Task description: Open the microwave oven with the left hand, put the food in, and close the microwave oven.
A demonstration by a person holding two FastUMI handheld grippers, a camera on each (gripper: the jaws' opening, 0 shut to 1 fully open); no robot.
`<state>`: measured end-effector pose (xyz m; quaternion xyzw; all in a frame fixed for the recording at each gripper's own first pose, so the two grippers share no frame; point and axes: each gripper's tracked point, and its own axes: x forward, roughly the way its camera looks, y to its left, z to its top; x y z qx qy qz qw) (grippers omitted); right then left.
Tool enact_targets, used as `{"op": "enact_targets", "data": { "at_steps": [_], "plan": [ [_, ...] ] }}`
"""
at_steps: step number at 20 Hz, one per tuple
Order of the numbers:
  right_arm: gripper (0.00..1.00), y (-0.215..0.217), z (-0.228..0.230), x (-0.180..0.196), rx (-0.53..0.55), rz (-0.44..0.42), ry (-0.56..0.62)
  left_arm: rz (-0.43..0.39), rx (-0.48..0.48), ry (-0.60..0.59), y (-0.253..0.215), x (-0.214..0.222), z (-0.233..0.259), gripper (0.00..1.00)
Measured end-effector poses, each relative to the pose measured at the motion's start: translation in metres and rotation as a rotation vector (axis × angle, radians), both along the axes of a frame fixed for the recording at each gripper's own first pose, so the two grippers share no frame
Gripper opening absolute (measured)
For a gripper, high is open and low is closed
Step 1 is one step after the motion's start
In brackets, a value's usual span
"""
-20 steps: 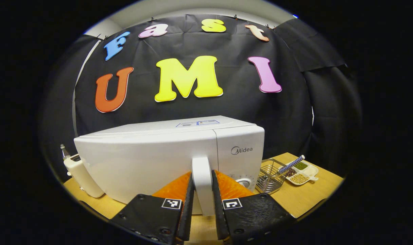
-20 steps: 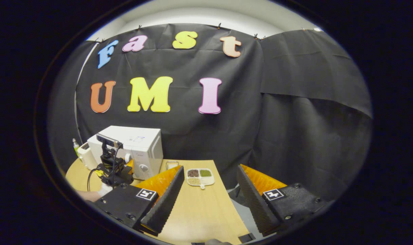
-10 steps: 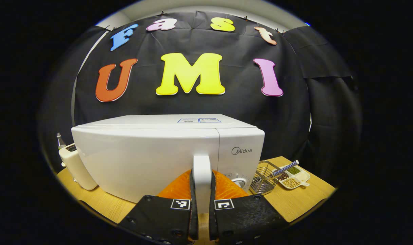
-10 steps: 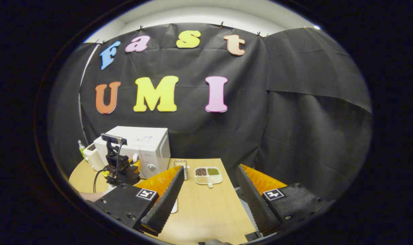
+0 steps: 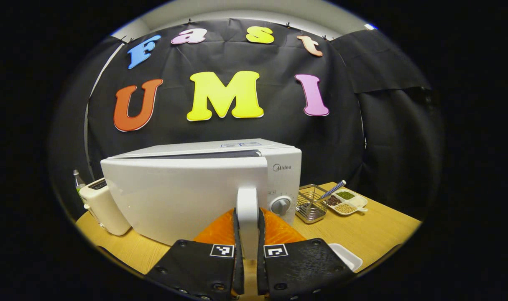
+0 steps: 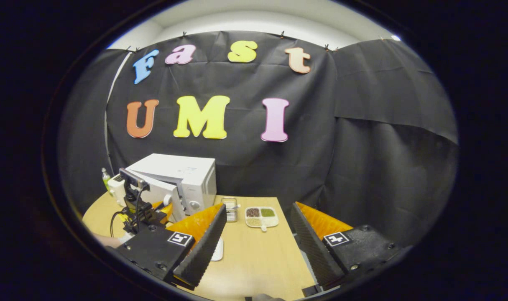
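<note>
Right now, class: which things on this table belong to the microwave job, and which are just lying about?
Belong to the job:
microwave oven, door ajar
door handle, clamped by the left gripper
divided dish of food
right gripper, open

Lying about:
toaster
wire basket
bottle
white plate

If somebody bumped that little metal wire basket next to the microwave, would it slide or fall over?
The small silver wire basket would probably slide, not tip: it looks low and wide, sitting flat on the smooth wooden table. Being open wire, it is likely light. The blue striped stick leaning out of it might roll off.
</note>
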<state>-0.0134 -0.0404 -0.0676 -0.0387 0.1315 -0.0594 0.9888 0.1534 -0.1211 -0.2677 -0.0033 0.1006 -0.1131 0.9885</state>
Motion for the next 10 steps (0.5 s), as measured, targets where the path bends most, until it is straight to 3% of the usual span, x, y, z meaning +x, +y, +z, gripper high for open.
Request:
{"op": "enact_targets", "data": {
  "at_steps": [5,10],
  "plan": [
    [0.99,0.05,-0.006,0.011,0.02,0.109,0.007,0.015,0.012,0.02,0.044,-0.072,0.002,0.12],
    [0.99,0.103,-0.013,0.019,0.029,0.219,0.014,0.082,0.04,0.058,0.105,-0.122,0.0,0.24]
  ]
}}
